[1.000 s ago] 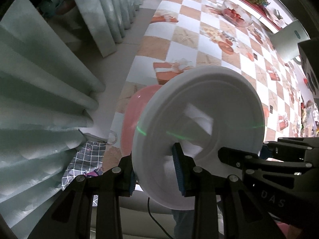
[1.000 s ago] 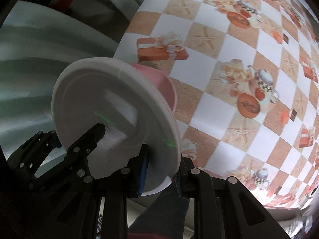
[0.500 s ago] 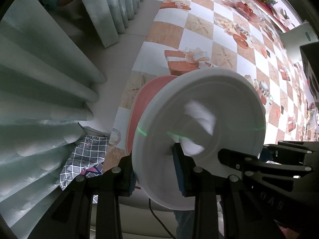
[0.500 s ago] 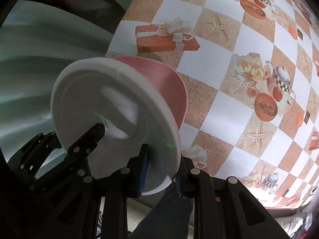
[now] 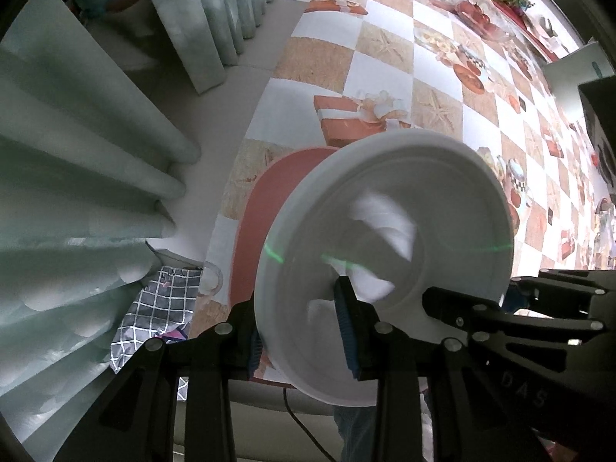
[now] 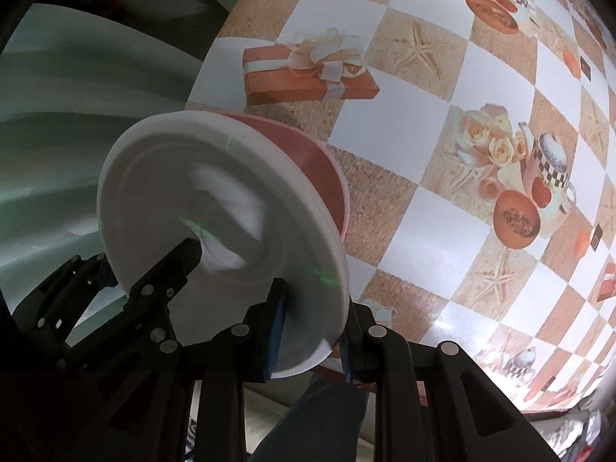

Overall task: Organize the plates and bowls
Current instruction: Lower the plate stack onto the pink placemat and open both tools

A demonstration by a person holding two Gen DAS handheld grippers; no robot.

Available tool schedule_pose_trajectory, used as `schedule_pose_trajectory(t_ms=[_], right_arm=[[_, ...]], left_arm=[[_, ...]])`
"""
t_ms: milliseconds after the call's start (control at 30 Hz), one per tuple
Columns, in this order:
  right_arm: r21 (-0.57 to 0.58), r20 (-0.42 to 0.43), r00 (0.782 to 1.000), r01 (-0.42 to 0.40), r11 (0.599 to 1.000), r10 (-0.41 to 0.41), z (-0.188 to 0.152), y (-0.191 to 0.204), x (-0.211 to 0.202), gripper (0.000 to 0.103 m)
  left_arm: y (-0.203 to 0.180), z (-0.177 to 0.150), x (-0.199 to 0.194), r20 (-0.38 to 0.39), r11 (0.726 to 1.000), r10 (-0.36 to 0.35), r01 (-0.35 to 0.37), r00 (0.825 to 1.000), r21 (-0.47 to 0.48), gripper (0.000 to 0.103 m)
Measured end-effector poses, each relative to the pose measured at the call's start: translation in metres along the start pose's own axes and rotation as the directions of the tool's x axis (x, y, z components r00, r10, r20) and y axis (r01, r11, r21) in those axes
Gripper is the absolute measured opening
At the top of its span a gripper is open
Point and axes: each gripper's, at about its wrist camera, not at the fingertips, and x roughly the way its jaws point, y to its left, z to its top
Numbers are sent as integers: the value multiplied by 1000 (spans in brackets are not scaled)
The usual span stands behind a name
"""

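Note:
A white plate (image 5: 385, 231) is held level by its rim between both grippers, which point down. My left gripper (image 5: 298, 327) has one pad inside the rim and one outside; its jaws are opening, and the pads still touch the rim. On the opposite rim, my right gripper (image 6: 312, 319) is shut the same way. Each gripper also shows in the other's view: the right gripper (image 5: 469, 292), the left gripper (image 6: 142, 261). A red plate (image 5: 261, 223) lies right under the white plate (image 6: 192, 192) near the table's corner. Whether the white plate rests on the red plate (image 6: 323, 177) I cannot tell.
The table (image 5: 385, 73) has a checked cloth printed with gift boxes and teapots; its edge runs just left of the plates. Pale green curtains (image 5: 96, 146) hang beyond the edge. A glass bowl of red fruit (image 5: 473, 15) stands far back. A person's leg (image 6: 319, 415) shows below.
Both grippers have sunk with the white plate toward the red plate, which now looks larger and closer. Both grippers' hold on the rim looks the same.

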Motion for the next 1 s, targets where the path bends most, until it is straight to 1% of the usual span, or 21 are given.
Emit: schedule_pose_trajectory(t_ms=[67,133,200,233,267,300,333,367,400,433,467,500,533,600,700,767,800,867,967,1000], right_arm=[[-19,3,1000,6,1000,-6,-2,4,-5,25],[-33,10,1000,19,999,-19,-2,6,-12,25],[-40,14,999,31,999,-31,-4,7,-17,25],[-37,13,1000,27,999,-27,-2,6,-22,25],[-36,12,1000,25,999,-25,-3,4,-25,26],[-37,11,1000,28,999,-28,-4,3,-28,26],[-40,14,999,36,999,-35,-5,2,-31,35],[-43,21,999,50,998,-49,-7,-1,-36,53],[-46,32,998,60,997,-58,-8,-3,-41,63],[-47,43,998,58,997,-56,-9,-4,-45,80],[-47,58,997,46,998,-43,-11,-7,-52,91],[-48,64,997,43,998,-40,-13,-9,-57,93],[-51,74,996,50,997,-46,-15,-10,-63,93],[-67,102,993,66,996,-59,-20,-10,-77,93],[-91,133,989,78,993,-66,-25,-8,-95,93],[-107,131,988,100,989,-86,-29,-4,-105,93],[-116,124,988,102,988,-88,-30,-3,-109,93],[-127,134,988,92,988,-75,-34,-3,-120,93],[-156,154,985,96,983,-72,-46,2,-136,94],[-162,154,985,104,981,-79,-48,2,-139,98]], left_arm=[[-1,0,-1,13,1000,21,-21,1000,7,40],[-1,0,-4,25,999,49,-49,998,4,48],[2,1,-8,35,996,89,-89,995,-9,66],[3,1,-9,38,996,94,-93,995,-13,70],[4,1,-12,44,995,94,-93,995,-19,77],[5,1,-14,49,995,98,-97,994,-22,80],[5,0,-16,55,993,113,-112,992,-24,80],[6,0,-17,52,991,135,-133,990,-28,80],[8,0,-19,46,989,146,-144,988,-33,83],[10,0,-20,44,990,141,-139,989,-39,84],[11,-1,-22,45,991,128,-125,991,-50,87],[12,-3,-26,49,993,109,-106,993,-59,87],[12,-4,-31,56,994,97,-94,994,-59,87],[10,-9,-44,96,996,82,-77,992,-54,87],[1,-17,-71,170,996,89,-85,981,-32,87],[-3,-19,-86,194,993,117,-115,974,-25,88],[-6,-21,-94,201,992,126,-126,971,-12,88],[-9,-25,-105,205,994,109,-113,973,6,88],[-12,-31,-119,174,997,72,-77,982,25,89],[-14,-33,-123,163,997,66,-73,984,35,89]])
